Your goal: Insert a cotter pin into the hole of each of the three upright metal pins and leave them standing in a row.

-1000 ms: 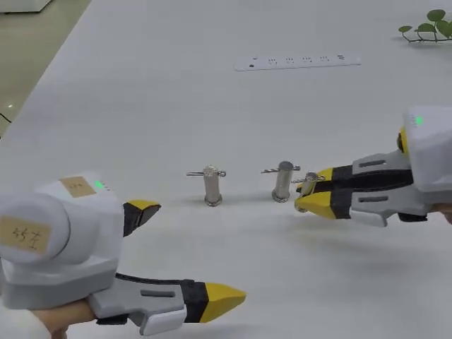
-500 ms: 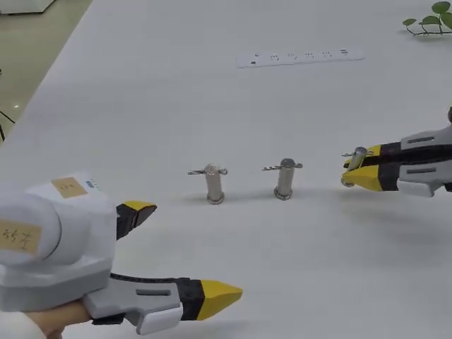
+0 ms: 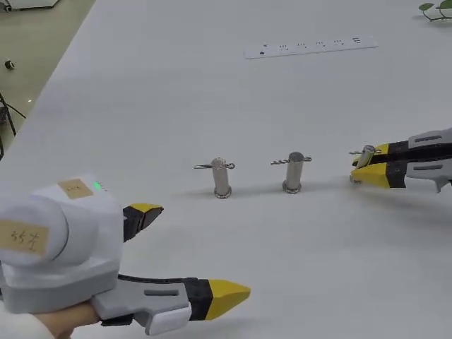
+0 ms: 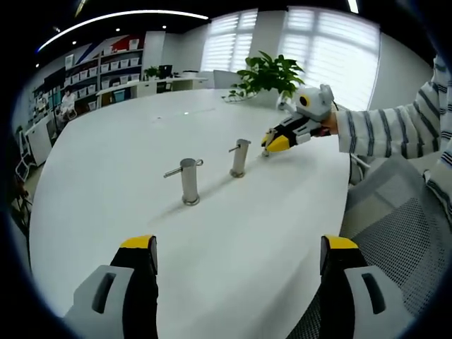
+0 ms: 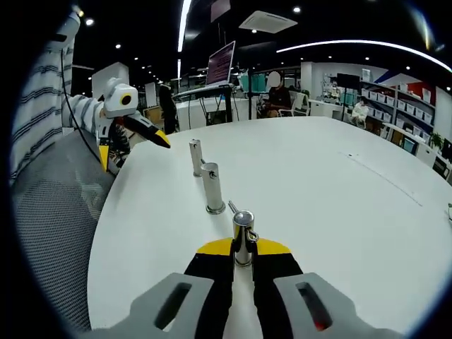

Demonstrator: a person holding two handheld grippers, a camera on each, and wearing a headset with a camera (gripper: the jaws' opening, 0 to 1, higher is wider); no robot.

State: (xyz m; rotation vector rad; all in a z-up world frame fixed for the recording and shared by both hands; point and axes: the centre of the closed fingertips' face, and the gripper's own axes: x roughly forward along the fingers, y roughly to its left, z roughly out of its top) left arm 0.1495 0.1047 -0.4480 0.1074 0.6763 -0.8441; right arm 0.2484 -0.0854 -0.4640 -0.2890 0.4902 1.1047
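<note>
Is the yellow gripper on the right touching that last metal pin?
Touching. In the right gripper view, the right gripper has its yellow tips pressed against both sides of the metal pin, with no gap.

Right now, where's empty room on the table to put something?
Bare table lies between the power strip and the two standing pins, and between those pins and the left gripper. It's crowded by the right gripper, shut on the third pin.

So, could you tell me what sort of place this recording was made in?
Most likely an open-plan office or lab: a long white table, stocked shelves along the far wall, a potted plant by the windows, and a mesh office chair.
</note>
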